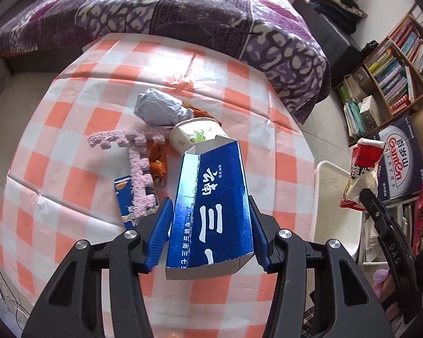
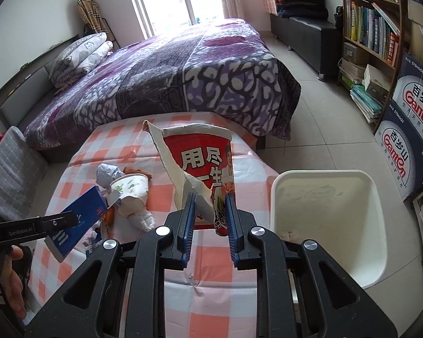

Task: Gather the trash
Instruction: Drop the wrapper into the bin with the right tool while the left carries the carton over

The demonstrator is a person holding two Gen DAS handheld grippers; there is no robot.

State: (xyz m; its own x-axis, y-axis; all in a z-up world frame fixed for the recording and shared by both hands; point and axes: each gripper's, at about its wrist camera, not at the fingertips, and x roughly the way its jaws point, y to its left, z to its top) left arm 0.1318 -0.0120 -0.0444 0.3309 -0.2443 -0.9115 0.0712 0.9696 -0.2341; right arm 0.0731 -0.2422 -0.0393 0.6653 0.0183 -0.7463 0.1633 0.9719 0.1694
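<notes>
The left gripper (image 1: 208,225) jaws clench a blue carton (image 1: 211,211); the right gripper (image 2: 208,222) jaws pinch a torn red wrapper (image 2: 203,169) beside the white bin (image 2: 327,225). The limp wrapper could slip and miss. More litter lies on the checkered worktop (image 2: 206,304), near the bed (image 2: 183,79).

Two tools, left (image 1: 208,225) and right (image 2: 210,222). One blue carton (image 1: 211,211), one red torn cup (image 2: 203,169), one white paper cup (image 1: 194,136), one grey crumpled bag (image 1: 160,109), one white bin (image 2: 330,225), two water cases (image 2: 417,112).
</notes>
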